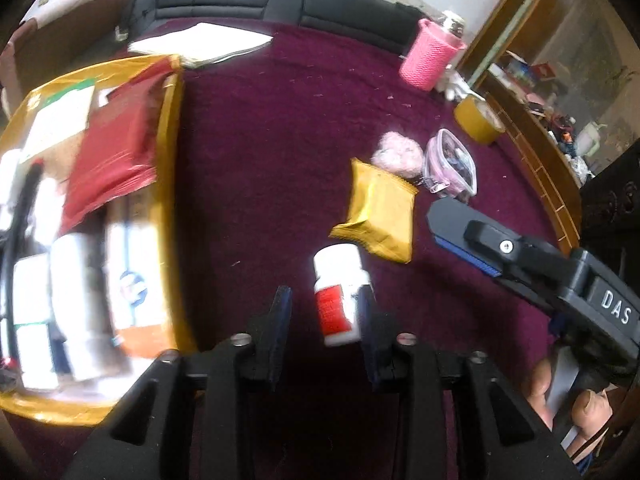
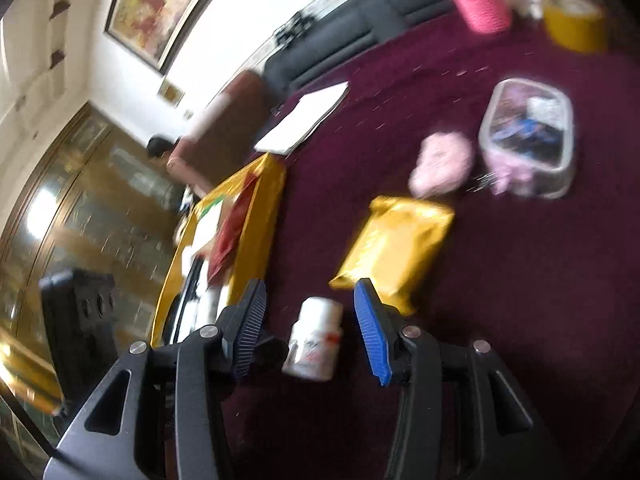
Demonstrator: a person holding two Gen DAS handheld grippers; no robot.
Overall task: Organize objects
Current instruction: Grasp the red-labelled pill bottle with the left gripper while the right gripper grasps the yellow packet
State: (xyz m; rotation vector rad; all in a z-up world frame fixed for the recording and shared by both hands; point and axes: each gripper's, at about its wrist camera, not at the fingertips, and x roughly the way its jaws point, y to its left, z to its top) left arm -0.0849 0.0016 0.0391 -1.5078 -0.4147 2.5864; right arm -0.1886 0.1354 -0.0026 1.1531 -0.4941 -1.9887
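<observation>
A white pill bottle with a red label (image 1: 338, 294) lies on the maroon cloth; it also shows in the right wrist view (image 2: 314, 338). My left gripper (image 1: 326, 316) is open, the bottle lying near its right finger. My right gripper (image 2: 310, 328) is open with the bottle between its fingers, not gripped; it shows in the left wrist view (image 1: 472, 236) at the right. A gold packet (image 1: 380, 212) lies just beyond the bottle, also in the right wrist view (image 2: 394, 250). A gold box (image 1: 170, 184) at the left holds a red pouch and several cartons.
A clear pouch (image 1: 452, 164), a pink fluffy item (image 1: 396, 152), a tape roll (image 1: 478, 120) and a pink knit bottle sleeve (image 1: 430, 54) lie at the back right. White papers (image 1: 200, 42) lie at the back. A wooden table rim (image 1: 536, 168) runs along the right.
</observation>
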